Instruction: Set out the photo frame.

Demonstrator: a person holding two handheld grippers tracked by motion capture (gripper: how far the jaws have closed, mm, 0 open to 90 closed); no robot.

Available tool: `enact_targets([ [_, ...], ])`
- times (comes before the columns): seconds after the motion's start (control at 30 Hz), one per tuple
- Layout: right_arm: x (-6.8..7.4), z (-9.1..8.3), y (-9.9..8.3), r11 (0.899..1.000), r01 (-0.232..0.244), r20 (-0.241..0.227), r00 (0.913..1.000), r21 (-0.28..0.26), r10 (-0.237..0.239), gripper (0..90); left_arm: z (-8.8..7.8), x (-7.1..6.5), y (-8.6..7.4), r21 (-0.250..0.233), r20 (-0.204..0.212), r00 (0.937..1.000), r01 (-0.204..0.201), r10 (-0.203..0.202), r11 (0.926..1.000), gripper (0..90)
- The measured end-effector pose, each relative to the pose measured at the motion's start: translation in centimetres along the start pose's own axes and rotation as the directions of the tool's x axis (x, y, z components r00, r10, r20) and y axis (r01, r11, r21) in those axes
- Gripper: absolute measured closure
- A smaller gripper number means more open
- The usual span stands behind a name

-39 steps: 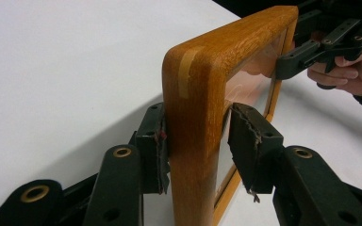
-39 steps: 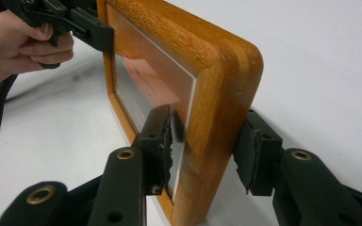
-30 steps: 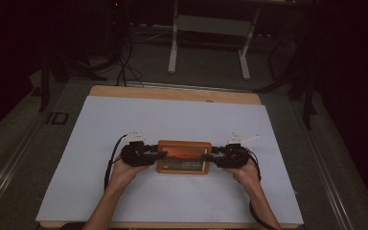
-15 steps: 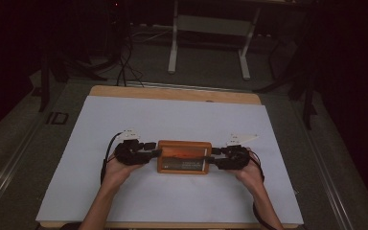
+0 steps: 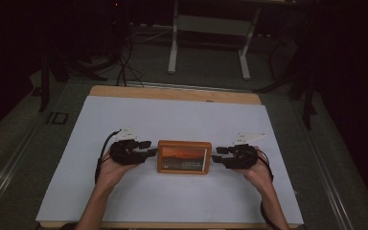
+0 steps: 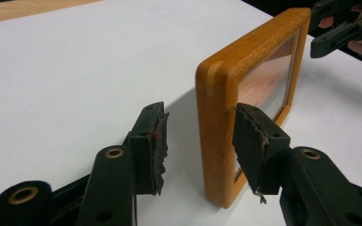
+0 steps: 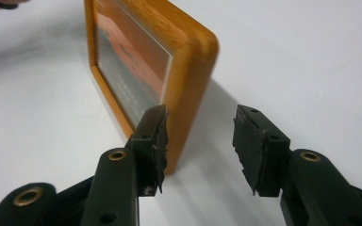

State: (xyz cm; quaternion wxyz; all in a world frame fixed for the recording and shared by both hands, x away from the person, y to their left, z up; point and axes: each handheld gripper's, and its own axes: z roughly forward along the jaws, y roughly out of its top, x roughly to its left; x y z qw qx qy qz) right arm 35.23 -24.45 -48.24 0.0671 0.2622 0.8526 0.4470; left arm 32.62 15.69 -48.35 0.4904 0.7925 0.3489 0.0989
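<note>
A wooden picture frame [image 5: 184, 156] with an orange photo stands on its long edge on the white table cover [image 5: 182, 120]. My left gripper [image 5: 149, 152] sits just off the frame's left end, and my right gripper [image 5: 216, 158] sits a short gap from its right end. In the left gripper view the gripper [image 6: 201, 115] is open, its pads either side of the frame's [image 6: 221, 117] near edge without pressing it. In the right gripper view the gripper [image 7: 200, 117] is open just short of the frame's [image 7: 188, 61] rounded corner. The right gripper [image 6: 344, 28] also shows beyond the frame's far end.
The white cover lies on a wooden table top [image 5: 172, 93]. Beyond the table's far edge a metal stand [image 5: 208, 28] and cables [image 5: 122, 62] rest on the dark floor. A cable [image 5: 99, 160] loops from my left gripper.
Both grippers, which were against the frame's two ends, have opened and drawn outward. The frame stays standing in the same place.
</note>
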Motion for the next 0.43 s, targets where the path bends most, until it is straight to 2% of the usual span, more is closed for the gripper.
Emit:
enact_targets([
  [0.13, -0.4, -0.3, -0.3, 1.0, -0.009, 0.021, 0.9998, 0.015, 0.009, 54.7, -0.4, 0.3, -0.1, 0.007, -0.034, 0.9994, -0.002, 0.002, 1.0, 54.2],
  [0.2, -0.5, -0.3, -0.4, 0.999, -0.015, 0.033, 0.9994, 0.028, 0.014, 54.7, -0.5, 0.5, -0.2, 0.031, -0.087, 0.996, -0.017, 0.019, 0.9994, 53.8],
  [0.23, -0.6, -0.2, -0.5, 0.999, -0.017, 0.039, 0.9991, 0.036, 0.015, 54.8, -0.4, 0.6, -0.3, 0.055, -0.126, 0.9914, -0.027, 0.034, 0.9981, 53.5],
  [0.3, -0.8, 0.0, -0.7, 0.997, -0.027, 0.064, 0.9977, 0.071, 0.022, 55.0, -0.3, 0.8, -0.6, 0.091, -0.186, 0.9812, -0.036, 0.052, 0.9952, 53.3],
  [0.33, -0.9, 0.1, -0.8, 0.996, -0.028, 0.074, 0.9971, 0.087, 0.021, 55.3, -0.2, 0.9, -0.7, 0.114, -0.225, 0.9723, -0.039, 0.064, 0.9927, 53.2],
  [0.37, -1.1, 0.3, -1.0, 0.994, -0.034, 0.092, 0.9955, 0.106, 0.024, 55.8, 0.0, 1.1, -1.0, 0.141, -0.269, 0.9604, -0.035, 0.072, 0.9894, 53.1],
  [0.4, -1.3, 0.5, -1.2, 0.991, -0.037, 0.112, 0.9934, 0.125, 0.023, 55.9, 0.2, 1.2, -1.1, 0.158, -0.298, 0.9511, -0.034, 0.08, 0.9869, 52.3],
  [0.43, -1.5, 0.6, -1.4, 0.99, -0.043, 0.124, 0.9919, 0.138, 0.026, 55.8, 0.4, 1.4, -1.3, 0.186, -0.341, 0.9356, -0.029, 0.092, 0.9821, 51.7],
])
